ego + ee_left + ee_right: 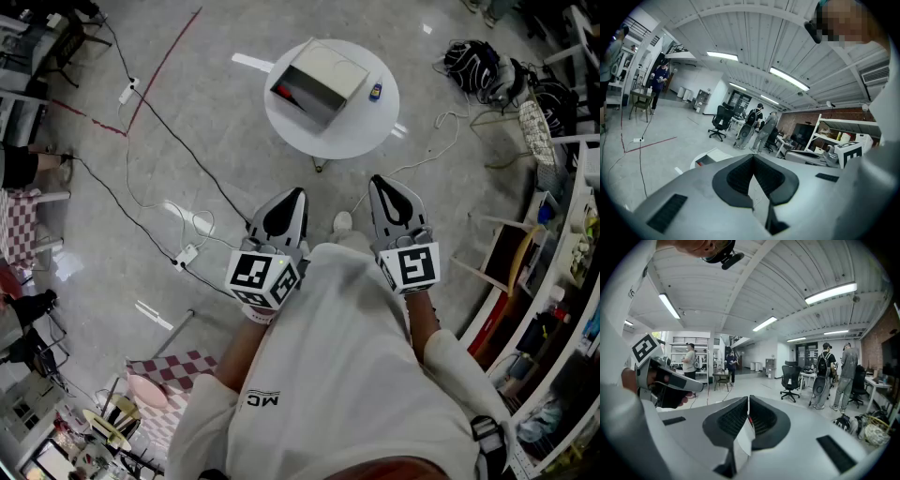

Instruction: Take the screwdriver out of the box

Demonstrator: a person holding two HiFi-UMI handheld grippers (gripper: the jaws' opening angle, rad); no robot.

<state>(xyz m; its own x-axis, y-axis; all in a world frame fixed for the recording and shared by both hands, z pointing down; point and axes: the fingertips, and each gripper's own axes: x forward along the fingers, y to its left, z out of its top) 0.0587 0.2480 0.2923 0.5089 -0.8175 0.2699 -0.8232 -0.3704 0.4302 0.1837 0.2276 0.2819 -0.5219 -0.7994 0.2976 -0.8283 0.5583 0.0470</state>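
A beige box [321, 78] lies on a round white table [352, 136] some way ahead of me, its open side facing left. Something red and dark [286, 92] shows inside it; I cannot tell what it is. A small blue object [375, 91] stands beside the box. My left gripper [297, 194] and right gripper [377, 181] are held close to my chest, side by side, well short of the table. Both have their jaws together and hold nothing. In the left gripper view, the box [707, 158] shows beyond the shut left gripper [752, 157]. The right gripper [748, 398] points across the room.
Black cables and a power strip [186, 255] run over the grey floor between me and the table, beside a red tape line [159, 70]. Bags [483, 64] lie at the back right, and shelving [562, 272] stands along the right. People stand near office chairs [790, 378].
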